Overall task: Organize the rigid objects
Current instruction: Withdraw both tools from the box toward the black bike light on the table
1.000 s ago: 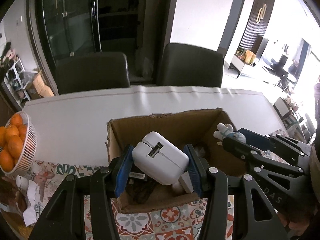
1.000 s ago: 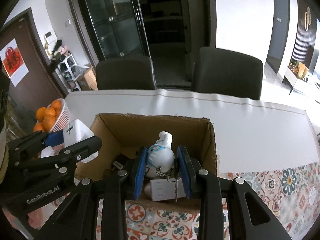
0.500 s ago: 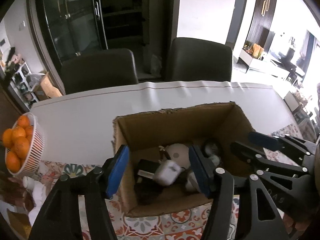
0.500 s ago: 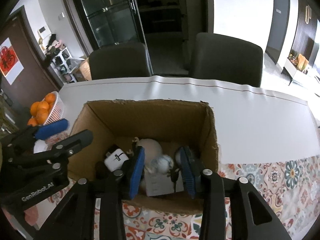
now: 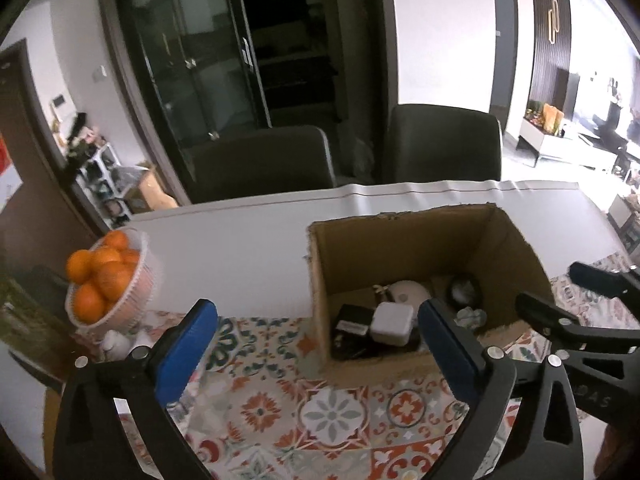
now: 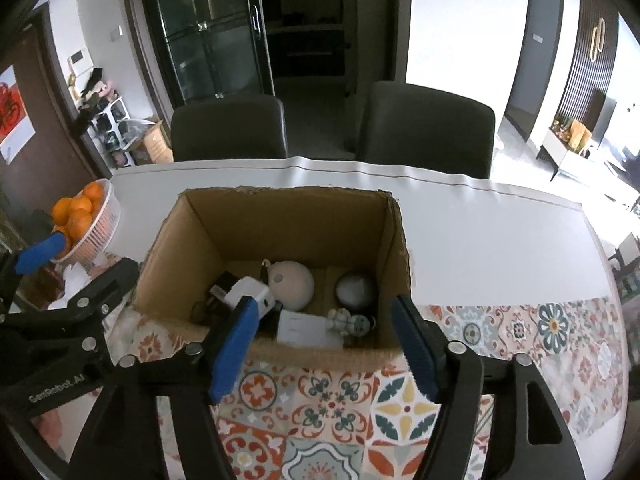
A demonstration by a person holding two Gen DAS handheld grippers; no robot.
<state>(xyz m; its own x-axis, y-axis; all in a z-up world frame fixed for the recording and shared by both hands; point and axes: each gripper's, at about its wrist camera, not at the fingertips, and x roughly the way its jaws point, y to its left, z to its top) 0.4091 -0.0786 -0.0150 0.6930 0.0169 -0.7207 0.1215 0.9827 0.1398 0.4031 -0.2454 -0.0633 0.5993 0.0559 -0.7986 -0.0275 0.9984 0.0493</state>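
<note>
An open cardboard box [image 5: 400,248] [image 6: 288,224] stands on the patterned cloth. In it lie a white charger [image 5: 391,322] [image 6: 248,294], a beige round gadget [image 6: 290,282], a grey ball [image 6: 354,288], a small white figurine [image 6: 348,322], a white card [image 6: 308,330] and dark items. My left gripper [image 5: 318,344] [image 6: 80,264] hovers near the box's left front corner, jaws opening, nothing held. My right gripper [image 6: 325,344] [image 5: 556,288] is before the box's near wall, jaws opening, nothing pressed between its pads.
A white basket of oranges [image 5: 108,284] [image 6: 86,216] sits at the left with small white items beside it. The table's white cover [image 5: 240,240] stretches behind the box. Two dark chairs [image 5: 260,164] [image 5: 440,144] stand at the far edge.
The left gripper released the white charger and the right released the figurine; both now lie in the box. Both grippers drew back from the box and their jaws spread wider.
</note>
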